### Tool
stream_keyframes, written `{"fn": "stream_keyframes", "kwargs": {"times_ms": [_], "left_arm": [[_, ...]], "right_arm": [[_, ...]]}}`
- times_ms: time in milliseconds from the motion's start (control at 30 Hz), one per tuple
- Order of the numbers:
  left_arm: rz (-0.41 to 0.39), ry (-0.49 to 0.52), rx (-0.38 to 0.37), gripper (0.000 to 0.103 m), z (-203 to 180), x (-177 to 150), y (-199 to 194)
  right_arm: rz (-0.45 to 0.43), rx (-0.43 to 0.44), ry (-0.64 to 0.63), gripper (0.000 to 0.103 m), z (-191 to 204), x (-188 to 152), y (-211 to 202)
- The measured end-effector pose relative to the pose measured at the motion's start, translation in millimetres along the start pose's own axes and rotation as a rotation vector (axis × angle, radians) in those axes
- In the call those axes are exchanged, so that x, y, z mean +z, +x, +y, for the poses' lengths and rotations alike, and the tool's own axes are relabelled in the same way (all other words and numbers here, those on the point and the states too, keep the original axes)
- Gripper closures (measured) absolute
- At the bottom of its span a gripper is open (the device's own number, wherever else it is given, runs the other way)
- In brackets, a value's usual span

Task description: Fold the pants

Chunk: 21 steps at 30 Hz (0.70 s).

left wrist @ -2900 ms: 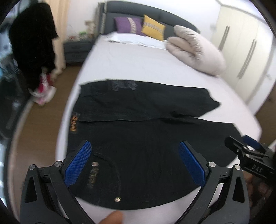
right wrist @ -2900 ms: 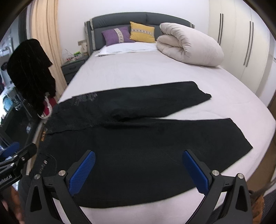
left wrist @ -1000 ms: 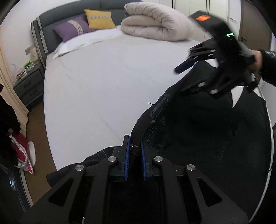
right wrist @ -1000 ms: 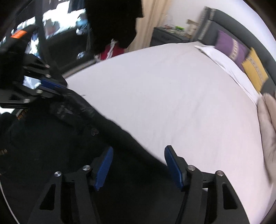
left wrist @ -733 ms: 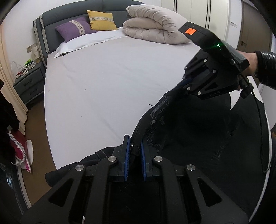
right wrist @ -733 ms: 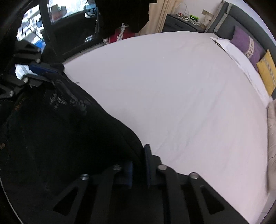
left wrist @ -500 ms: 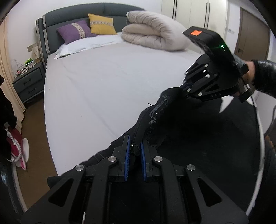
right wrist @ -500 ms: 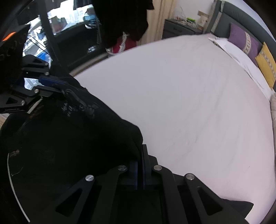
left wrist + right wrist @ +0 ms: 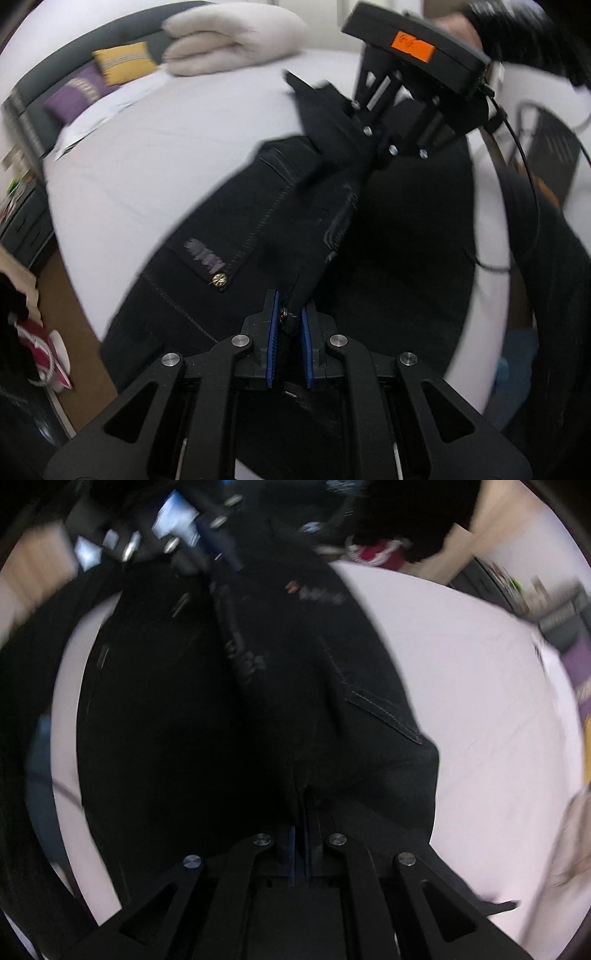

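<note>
The black pants (image 9: 258, 221) hang stretched between my two grippers above the white bed (image 9: 147, 147). My left gripper (image 9: 289, 325) is shut on one end of the pants' edge. My right gripper (image 9: 301, 827) is shut on the other end; it also shows in the left wrist view (image 9: 373, 147), held by a hand at the upper right. In the right wrist view the pants (image 9: 258, 701) fill the middle and the left gripper (image 9: 218, 554) shows blurred at the top.
A rolled beige duvet (image 9: 229, 37), a yellow pillow (image 9: 123, 62) and a purple pillow (image 9: 74, 99) lie at the head of the bed. A dark nightstand (image 9: 22, 229) and brown floor (image 9: 66, 295) are at the left. Dark clothes (image 9: 406, 513) hang beyond the bed.
Both grippers have lifted the held pants edge and swung it over toward the near side of the bed. The pants' back pocket side now faces up.
</note>
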State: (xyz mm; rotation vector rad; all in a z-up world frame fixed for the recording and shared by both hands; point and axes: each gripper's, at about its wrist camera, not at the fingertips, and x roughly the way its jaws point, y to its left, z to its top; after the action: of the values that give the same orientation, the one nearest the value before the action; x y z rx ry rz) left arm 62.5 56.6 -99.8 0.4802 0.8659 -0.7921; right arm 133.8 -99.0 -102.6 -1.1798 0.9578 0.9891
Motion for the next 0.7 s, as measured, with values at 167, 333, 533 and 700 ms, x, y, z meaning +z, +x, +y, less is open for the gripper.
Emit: {"fn": "stream_keyframes", "kwargs": {"times_ms": [167,333,533,700], "left_arm": [[0.027,0.050,-0.040,0.093,-43.8,-8.0,-5.3],[0.055,0.101,-0.080,0.094,-74.7,-12.5,-11.0],[0.088,0.131,-0.078,0.094,-84.6,-26.4,-9.0],[0.083,0.125,-0.081,0.094,-80.3,-25.7,-13.7]], "right_arm": [[0.060,-0.116,-0.134,0.099,57.0,-8.5,6.8],[0.077,-0.195,-0.180,0.099,84.3,-5.1,4.5],[0.092,-0.235,-0.185,0.099,109.2,14.1,16.7],[0.092,-0.278,-0.160,0.099,116.3,14.2,12.8]]}}
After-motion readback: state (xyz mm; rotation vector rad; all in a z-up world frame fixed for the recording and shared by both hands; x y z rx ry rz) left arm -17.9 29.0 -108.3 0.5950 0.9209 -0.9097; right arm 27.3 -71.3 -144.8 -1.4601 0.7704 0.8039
